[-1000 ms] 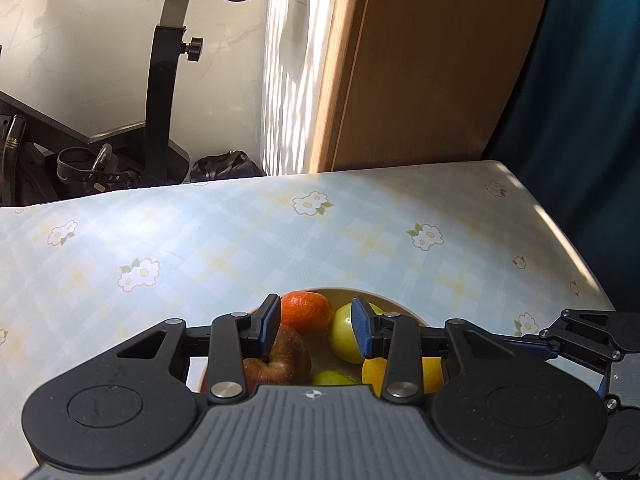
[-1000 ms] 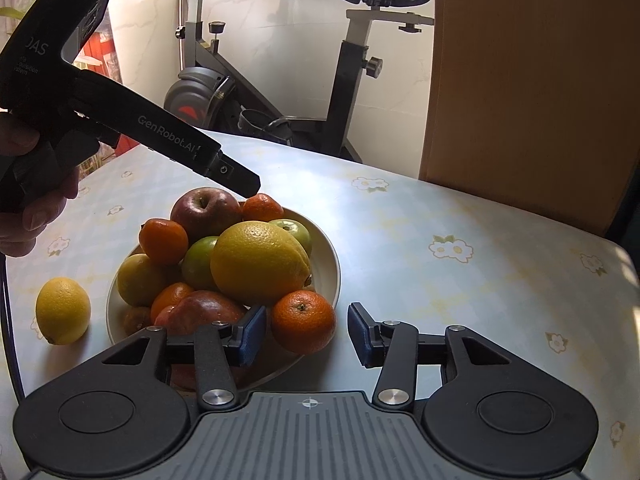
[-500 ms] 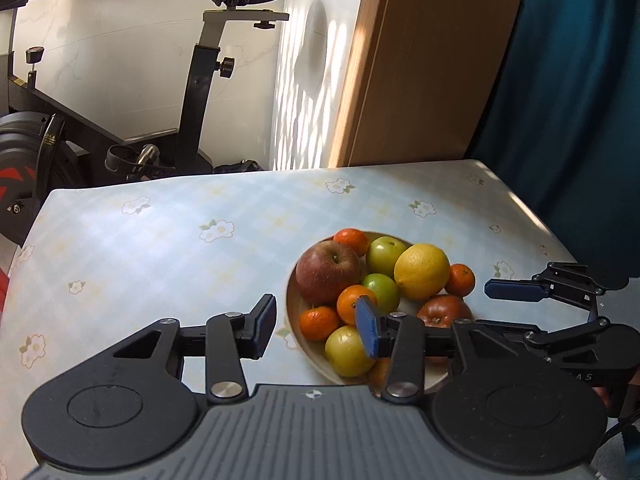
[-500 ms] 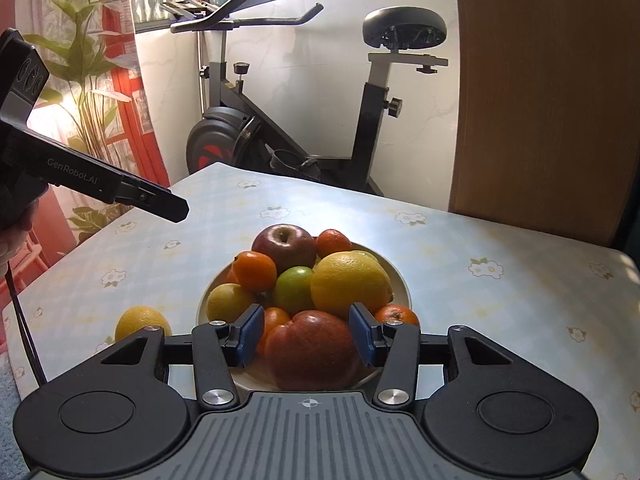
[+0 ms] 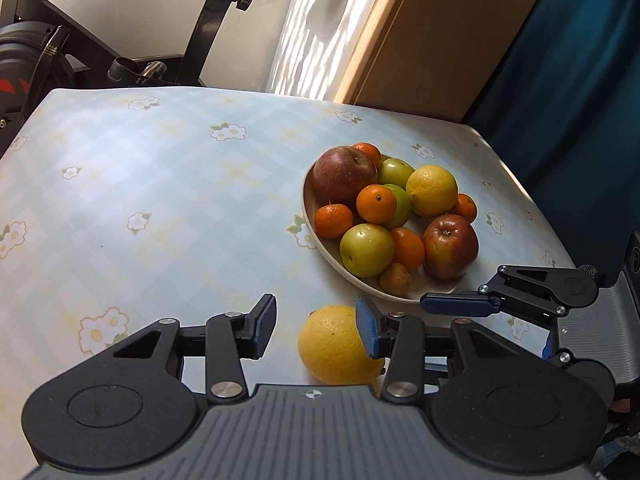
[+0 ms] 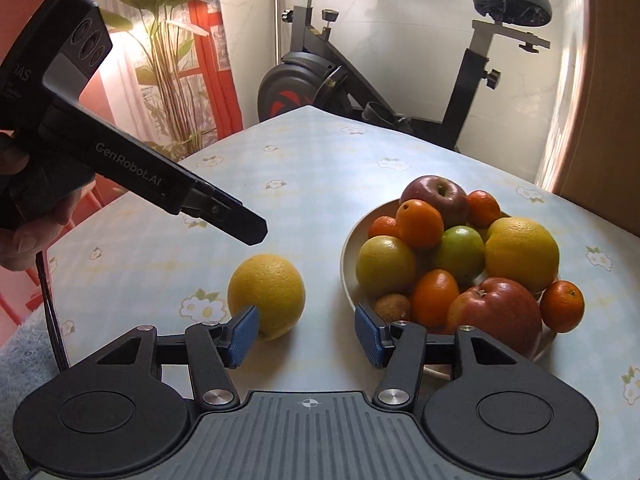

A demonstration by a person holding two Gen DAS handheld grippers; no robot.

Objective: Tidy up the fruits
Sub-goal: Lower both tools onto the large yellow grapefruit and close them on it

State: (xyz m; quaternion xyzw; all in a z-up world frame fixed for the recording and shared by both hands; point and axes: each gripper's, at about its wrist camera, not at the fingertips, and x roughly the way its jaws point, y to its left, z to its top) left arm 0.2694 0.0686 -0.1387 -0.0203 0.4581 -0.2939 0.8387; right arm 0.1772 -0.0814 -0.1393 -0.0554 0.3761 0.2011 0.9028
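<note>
On the bench (image 5: 160, 184), one loose orange (image 6: 266, 294) lies beside the heaped bowl (image 6: 347, 256), unbowled, with the left tool (image 5: 316, 330) apart and empty and the right tool (image 6: 306, 334) opening, gripping nothing.

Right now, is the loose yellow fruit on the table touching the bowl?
Apart. The right wrist view shows a strip of tablecloth between the yellow fruit and the bowl rim.
</note>
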